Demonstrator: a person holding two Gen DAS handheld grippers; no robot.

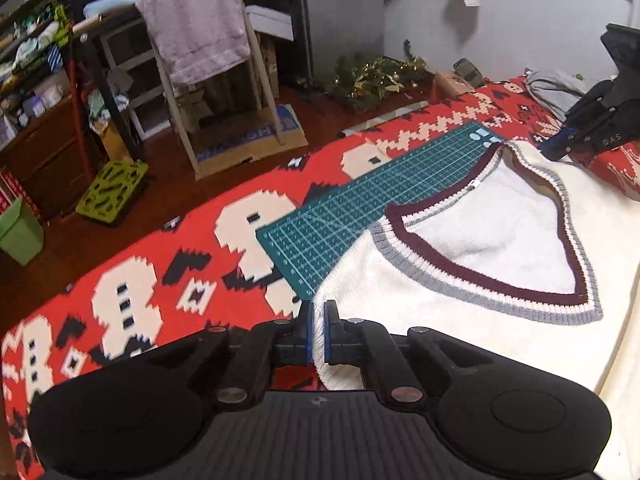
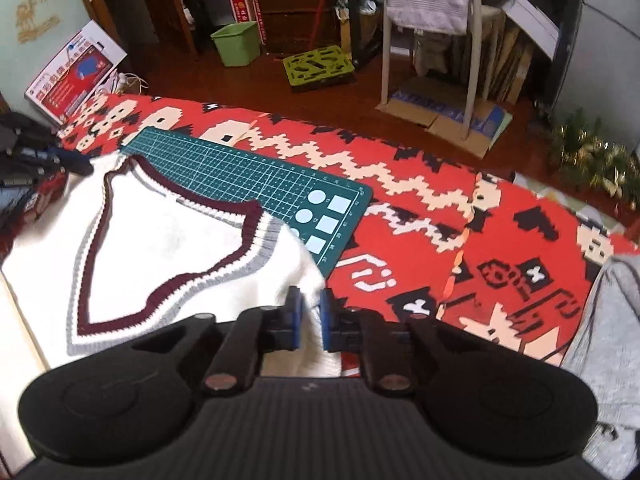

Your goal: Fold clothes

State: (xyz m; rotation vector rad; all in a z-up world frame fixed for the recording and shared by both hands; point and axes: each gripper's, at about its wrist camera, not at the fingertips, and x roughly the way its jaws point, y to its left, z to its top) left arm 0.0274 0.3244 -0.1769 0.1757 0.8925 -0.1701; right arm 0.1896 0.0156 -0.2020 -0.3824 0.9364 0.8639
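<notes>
Both tongs pinch the white knitted vest (image 1: pixel 460 308) at its shoulders: the left gripper (image 1: pixel 319 330) has its blue pads clamped tight on a fold of the knit, and the right gripper (image 2: pixel 310 320) also has knit between its pads, though with a slightly wider gap — its hold looks looser. In the left wrist view the right gripper shows again at the far right, its tip touching the vest's other shoulder.

The vest lies flat, front up, its maroon, white and grey V-neck trim (image 2: pixel 168 292) spread open. Its upper edge overlaps a green cutting mat (image 2: pixel 248 176), which runs along the far side of the vest. Both rest on a red patterned blanket (image 2: pixel 500 240) — a grey garment (image 2: pixel 608 320) lies near its right edge.

Beyond the blanket's far edge, on the wooden floor, stand a white chair (image 2: pixel 432 40) draped with a pale towel (image 1: pixel 200 24), a green bin (image 2: pixel 236 42) and a lime-green perforated stool (image 2: pixel 318 66).
</notes>
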